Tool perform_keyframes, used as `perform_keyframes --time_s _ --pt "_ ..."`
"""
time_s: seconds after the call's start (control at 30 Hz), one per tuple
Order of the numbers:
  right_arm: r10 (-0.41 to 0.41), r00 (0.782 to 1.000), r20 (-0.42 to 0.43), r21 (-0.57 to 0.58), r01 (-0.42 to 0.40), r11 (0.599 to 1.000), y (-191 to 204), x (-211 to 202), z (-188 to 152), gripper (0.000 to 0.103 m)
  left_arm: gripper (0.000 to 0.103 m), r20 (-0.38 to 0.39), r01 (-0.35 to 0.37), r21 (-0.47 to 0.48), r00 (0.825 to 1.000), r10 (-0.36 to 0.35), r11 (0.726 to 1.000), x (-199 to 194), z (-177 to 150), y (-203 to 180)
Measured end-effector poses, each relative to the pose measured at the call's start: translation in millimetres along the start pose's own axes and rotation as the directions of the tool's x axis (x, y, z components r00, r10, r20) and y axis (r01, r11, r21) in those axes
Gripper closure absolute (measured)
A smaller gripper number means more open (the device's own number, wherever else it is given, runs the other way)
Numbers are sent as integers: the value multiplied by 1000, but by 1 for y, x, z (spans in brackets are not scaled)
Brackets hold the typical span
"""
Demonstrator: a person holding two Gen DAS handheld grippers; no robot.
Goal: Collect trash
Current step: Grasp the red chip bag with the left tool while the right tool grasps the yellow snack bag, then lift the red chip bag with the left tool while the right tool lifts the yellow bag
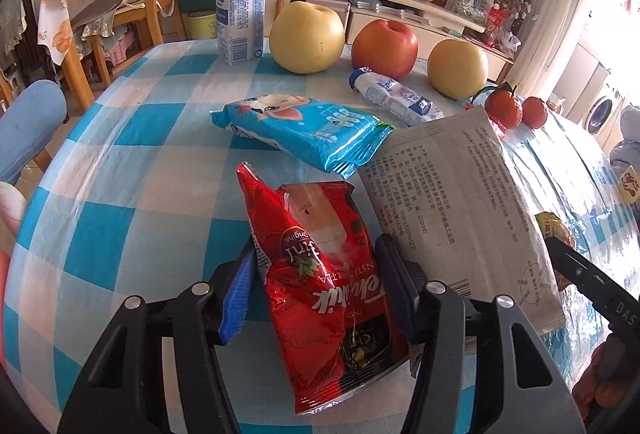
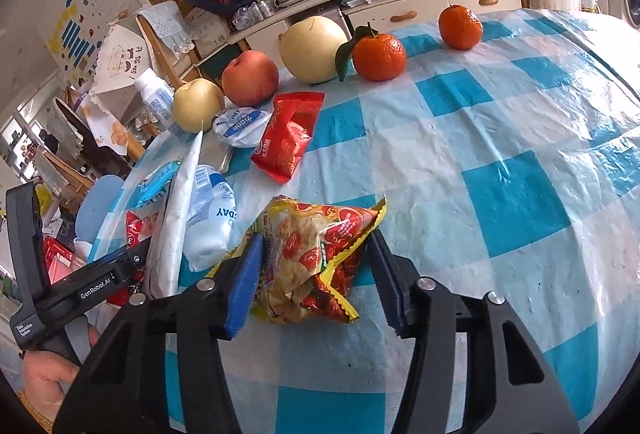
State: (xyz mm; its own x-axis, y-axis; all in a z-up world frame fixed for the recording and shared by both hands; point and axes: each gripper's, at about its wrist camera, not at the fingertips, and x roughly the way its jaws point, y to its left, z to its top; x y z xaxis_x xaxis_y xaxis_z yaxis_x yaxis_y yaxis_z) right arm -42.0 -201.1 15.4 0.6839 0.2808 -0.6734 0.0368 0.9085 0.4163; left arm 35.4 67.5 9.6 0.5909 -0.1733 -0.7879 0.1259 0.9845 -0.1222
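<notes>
The left gripper [image 1: 316, 274] pinches the red packet [image 1: 320, 274]. The right gripper [image 2: 316, 266] pinches the yellow wrapper [image 2: 308, 258] on the table [image 2: 480, 153].

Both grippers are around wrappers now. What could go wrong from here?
1. The red packet sits skewed between the left gripper fingers, bulging past them; it could twist or slip on lifting.
2. The yellow wrapper in the right gripper is crumpled and puffy, caught mostly by its edges, so the hold may be weak.
3. The white sheet lies against the left gripper's far finger and could be dragged along.
</notes>
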Motion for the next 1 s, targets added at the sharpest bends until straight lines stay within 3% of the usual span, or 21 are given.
perform_keyframes --time_s 0.2,0.43,0.67,1.0 --pt "-3 1000 27 4 3 1000 -2 -7 -1 63 57 4 28 -22 1000 -28 999 -4 -2 6" --pt "-43 997 65 -25 45 999 -1 -21 -2 70 63 7 61 -82 998 -60 995 -10 -3 25" --pt "-59 992 113 -63 67 996 6 -39 -4 74 64 33 78 -117 997 -74 990 -25 -4 46" --pt "-16 991 135 -95 29 995 32 -62 -9 75 64 102 103 -164 991 -87 981 -60 -5 79"
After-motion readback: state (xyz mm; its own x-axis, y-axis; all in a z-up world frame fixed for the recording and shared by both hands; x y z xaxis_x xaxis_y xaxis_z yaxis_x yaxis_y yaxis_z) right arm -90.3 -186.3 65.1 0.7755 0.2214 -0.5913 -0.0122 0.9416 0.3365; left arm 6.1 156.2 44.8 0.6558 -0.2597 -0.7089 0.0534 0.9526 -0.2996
